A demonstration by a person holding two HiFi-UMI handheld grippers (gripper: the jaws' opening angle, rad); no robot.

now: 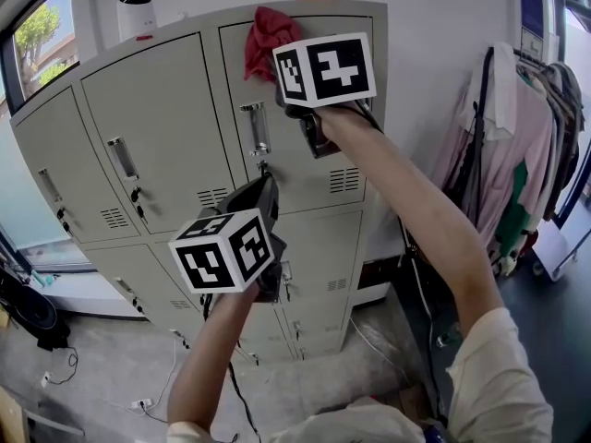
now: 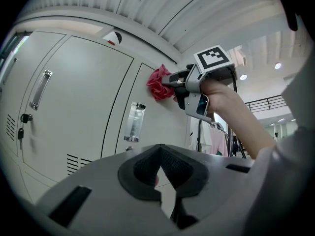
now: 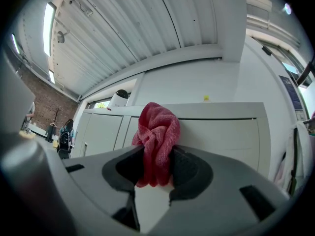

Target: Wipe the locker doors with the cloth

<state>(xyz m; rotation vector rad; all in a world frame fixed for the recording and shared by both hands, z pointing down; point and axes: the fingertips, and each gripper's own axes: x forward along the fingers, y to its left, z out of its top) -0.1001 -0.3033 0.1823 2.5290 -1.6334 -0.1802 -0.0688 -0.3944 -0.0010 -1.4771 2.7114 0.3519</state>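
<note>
The right gripper (image 3: 158, 170) squeezes tight on the red cloth (image 3: 158, 132). The cloth is pressed on the top part of the upper locker door (image 3: 221, 136). The left gripper (image 2: 160, 176) has its jaws together with nothing in them. It is lower down.

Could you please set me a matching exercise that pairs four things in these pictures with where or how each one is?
Things:
1. red cloth
2. left gripper
3. white device
4. hanging clothes

Places or states:
A. on top of the lockers, towards their left end
B. to the right of the lockers, by the wall
C. clamped in the right gripper, at the top of the upper right locker door
D. jaws together, nothing in them

Pairs: 1-C, 2-D, 3-A, 4-B.
</note>
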